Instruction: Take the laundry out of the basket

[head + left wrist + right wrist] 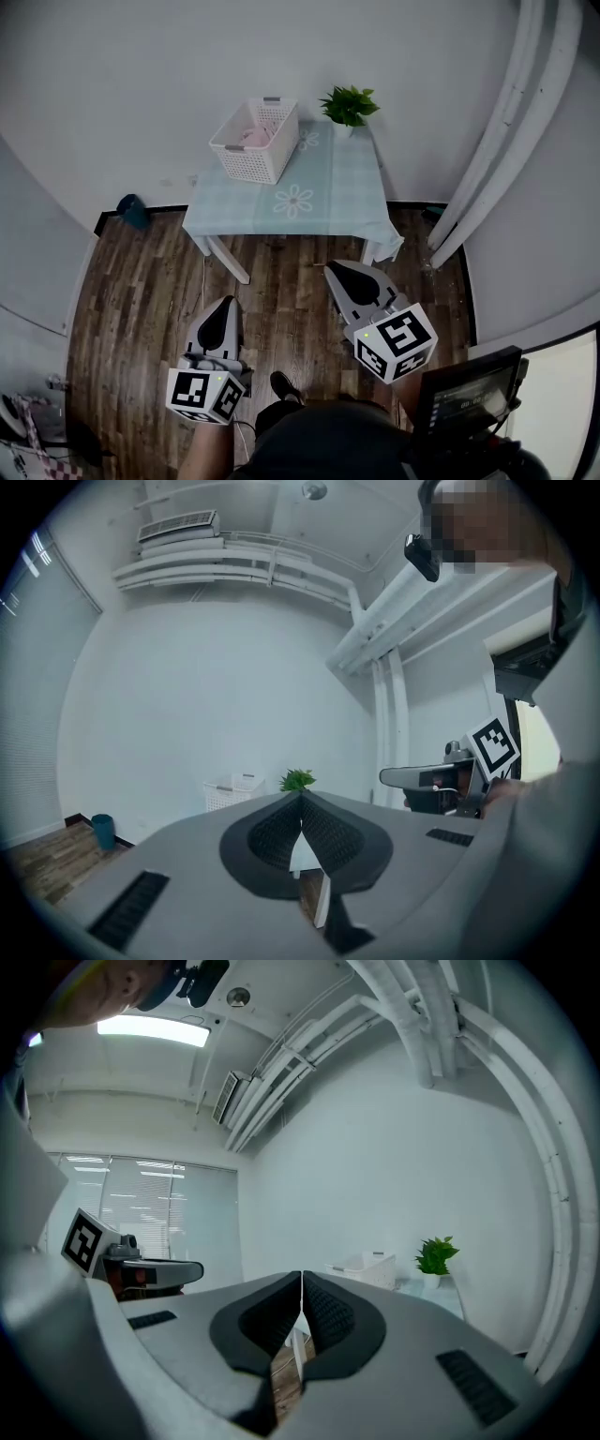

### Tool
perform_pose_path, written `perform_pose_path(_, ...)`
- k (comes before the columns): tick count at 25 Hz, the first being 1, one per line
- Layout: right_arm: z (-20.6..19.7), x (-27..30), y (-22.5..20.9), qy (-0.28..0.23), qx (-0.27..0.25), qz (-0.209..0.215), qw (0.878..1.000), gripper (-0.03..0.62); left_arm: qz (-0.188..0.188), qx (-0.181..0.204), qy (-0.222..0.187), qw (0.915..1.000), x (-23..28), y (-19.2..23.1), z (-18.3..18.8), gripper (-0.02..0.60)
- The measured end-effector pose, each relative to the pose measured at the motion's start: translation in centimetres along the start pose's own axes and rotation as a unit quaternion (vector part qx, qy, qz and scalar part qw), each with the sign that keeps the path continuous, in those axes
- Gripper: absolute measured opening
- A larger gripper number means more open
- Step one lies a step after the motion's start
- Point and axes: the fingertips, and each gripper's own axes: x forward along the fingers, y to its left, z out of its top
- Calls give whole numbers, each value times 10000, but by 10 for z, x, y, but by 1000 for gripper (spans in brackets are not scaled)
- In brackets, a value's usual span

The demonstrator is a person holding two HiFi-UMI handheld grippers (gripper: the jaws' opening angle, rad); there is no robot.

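A white slatted laundry basket (255, 141) stands on the far left part of a small table (319, 202), with pale pink laundry (253, 137) inside it. The basket (231, 792) appears small and far off in the left gripper view, and likewise the basket (366, 1267) in the right gripper view. My left gripper (225, 310) hangs over the wooden floor well short of the table, jaws together, nothing in them. To its right, my right gripper (336, 268) is held just before the table's front edge, also shut and empty.
A potted green plant (349, 106) stands at the table's far right corner. A dark blue bin (132, 210) sits on the floor by the wall at left. White pipes (506, 131) run down at right. A monitor (469, 394) is near my right side.
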Motion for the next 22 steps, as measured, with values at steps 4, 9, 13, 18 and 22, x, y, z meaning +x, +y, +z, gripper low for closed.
perform_pose_path(4,11,54,12,-49,-107,-88,9999,17,-230,-21,-77,9997,21,51,13,9)
perform_pose_path(9,17,120,28,28,-229,-205,9995,17,-375,-187,-142,9990,43,119,23,9)
perform_pose_path(13,14,159,43,161,-379,-329,9986,17,-635,-276,-161,9975,55,156,23,9)
perform_pose_path(18,21,194,53,212,-580,-519,9967,17,-1008,-349,-136,9942,73,187,23,9)
perform_pose_path(22,21,214,54,298,-636,-470,9964,17,-1275,-567,-122,9901,90,198,23,9)
